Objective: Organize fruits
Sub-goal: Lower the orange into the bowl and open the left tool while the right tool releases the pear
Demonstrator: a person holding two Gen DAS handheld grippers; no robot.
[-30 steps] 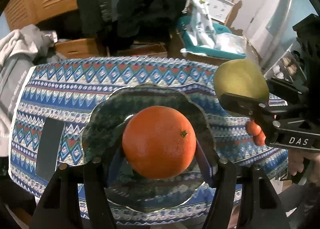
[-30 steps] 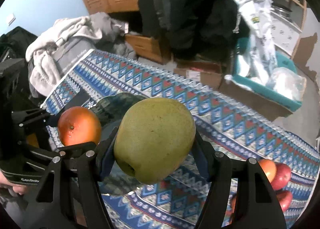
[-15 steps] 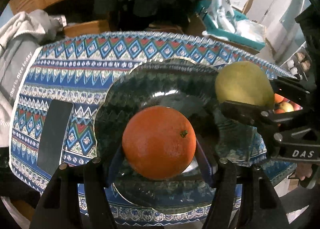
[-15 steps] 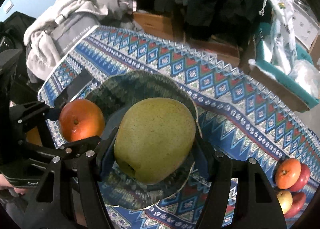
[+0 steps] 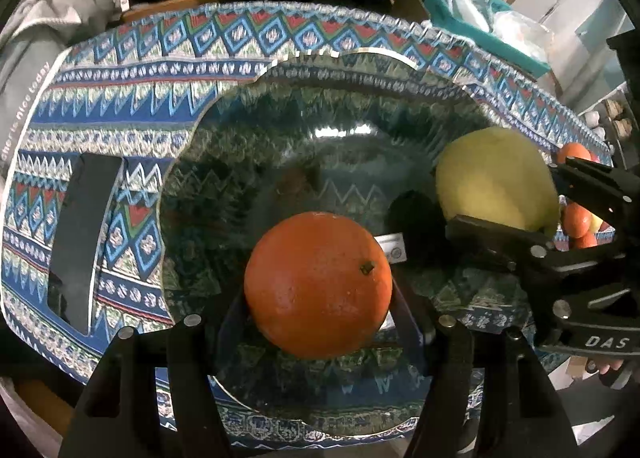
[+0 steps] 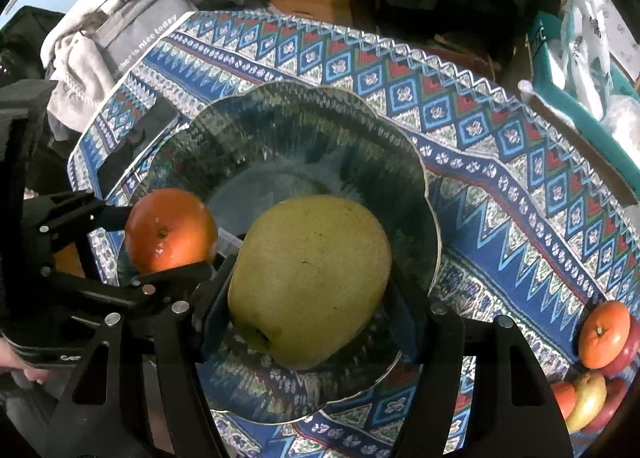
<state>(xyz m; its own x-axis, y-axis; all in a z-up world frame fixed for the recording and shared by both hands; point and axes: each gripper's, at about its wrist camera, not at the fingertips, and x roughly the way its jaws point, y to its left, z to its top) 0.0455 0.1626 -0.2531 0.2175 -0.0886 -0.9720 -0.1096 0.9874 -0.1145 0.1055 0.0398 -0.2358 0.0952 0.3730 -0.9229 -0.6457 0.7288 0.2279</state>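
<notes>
My left gripper (image 5: 318, 298) is shut on an orange (image 5: 318, 284) and holds it low over the near part of a dark green scalloped glass plate (image 5: 320, 106). My right gripper (image 6: 308, 298) is shut on a yellow-green pear (image 6: 310, 278), just above the same plate (image 6: 304, 126). In the left wrist view the pear (image 5: 496, 182) hangs at the plate's right side in the right gripper (image 5: 516, 214). In the right wrist view the orange (image 6: 170, 230) sits at the left in the left gripper (image 6: 160, 242). Both fruits are side by side over the plate.
The plate stands on a blue patterned tablecloth (image 5: 140, 70). A black flat object (image 5: 82, 242) lies left of the plate. Several loose fruits (image 6: 600, 354) are piled at the table's right end. Grey clothes (image 6: 120, 18), a teal bin (image 5: 472, 30) and wooden furniture lie beyond the table.
Both grippers have come down toward the plate with their fruits, so the plate looks much larger. Their grips have not changed.
</notes>
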